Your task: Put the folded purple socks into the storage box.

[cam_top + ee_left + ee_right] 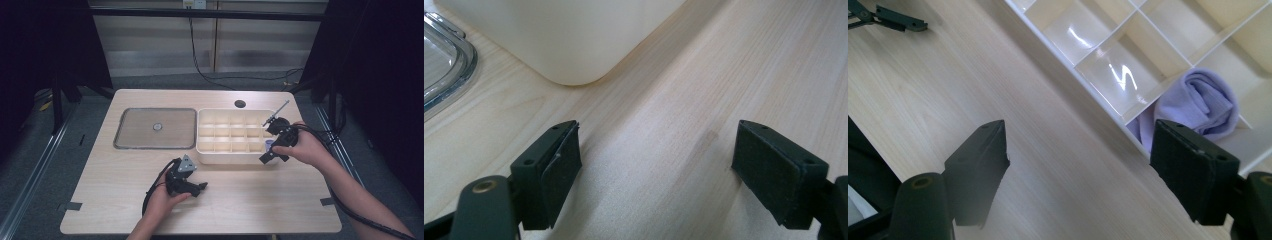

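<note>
A pale wooden table (125, 200) stands on grey carpet before dark curtains, bearing a metal tray (155, 128) and a cream divided organizer box (235, 135). The right gripper view reveals a rolled lavender sock (1198, 102) in a corner compartment, just beyond the right gripper (1083, 170), whose jaws gape wide, empty. The left gripper (656, 170) rests on the table, spread wide, holding nothing.

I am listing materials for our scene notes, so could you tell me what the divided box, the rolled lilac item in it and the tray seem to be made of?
Divided box: probably glossy cream plastic; light glints off its thin walls.
Rolled lilac item: soft knit-like fabric with rounded folds, perhaps a sock.
Tray: looks like dull grey metal with a rolled rim, though this is uncertain.
</note>
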`<state>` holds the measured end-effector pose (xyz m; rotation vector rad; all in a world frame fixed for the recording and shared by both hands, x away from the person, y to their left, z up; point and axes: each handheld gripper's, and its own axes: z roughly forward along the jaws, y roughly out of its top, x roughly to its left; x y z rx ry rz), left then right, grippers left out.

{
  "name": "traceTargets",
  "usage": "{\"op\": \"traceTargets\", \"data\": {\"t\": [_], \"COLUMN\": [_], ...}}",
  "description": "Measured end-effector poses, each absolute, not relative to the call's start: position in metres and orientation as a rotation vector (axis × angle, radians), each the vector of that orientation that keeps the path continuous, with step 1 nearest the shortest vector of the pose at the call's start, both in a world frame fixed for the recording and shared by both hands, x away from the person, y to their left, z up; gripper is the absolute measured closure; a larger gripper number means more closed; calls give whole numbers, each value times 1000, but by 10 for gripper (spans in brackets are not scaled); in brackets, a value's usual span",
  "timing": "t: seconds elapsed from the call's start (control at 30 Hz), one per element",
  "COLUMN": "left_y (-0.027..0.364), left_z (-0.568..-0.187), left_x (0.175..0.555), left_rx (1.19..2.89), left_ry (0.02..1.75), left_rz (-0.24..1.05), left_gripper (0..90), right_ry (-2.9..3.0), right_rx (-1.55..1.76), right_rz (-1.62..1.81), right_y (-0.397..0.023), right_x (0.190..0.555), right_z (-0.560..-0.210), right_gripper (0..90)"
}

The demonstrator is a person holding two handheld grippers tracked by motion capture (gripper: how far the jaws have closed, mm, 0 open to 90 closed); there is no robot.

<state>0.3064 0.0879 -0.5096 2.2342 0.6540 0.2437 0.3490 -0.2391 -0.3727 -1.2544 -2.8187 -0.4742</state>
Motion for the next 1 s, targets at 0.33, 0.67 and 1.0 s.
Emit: {"op": "traceTargets", "data": {"t": [0.33, 0.67, 1.0], "left_y": [88, 88, 88], "left_z": [-509, -509, -509], "left_x": [307, 307, 307], "left_rx": [2241, 2243, 2242], "left_ry": [649, 650, 649], "left_rz": [243, 245, 243], "left_gripper": [188, 188, 188], "right_ry": [-2828, -2816, -2815], "right_rx": [-1209, -1175, -1134], "right_rz": [-517, -541, -566], "right_y": [-230, -225, -220], "right_x": [338, 331, 322], "right_z": [-377, -385, -392], "right_gripper": [221, 220, 220]}}
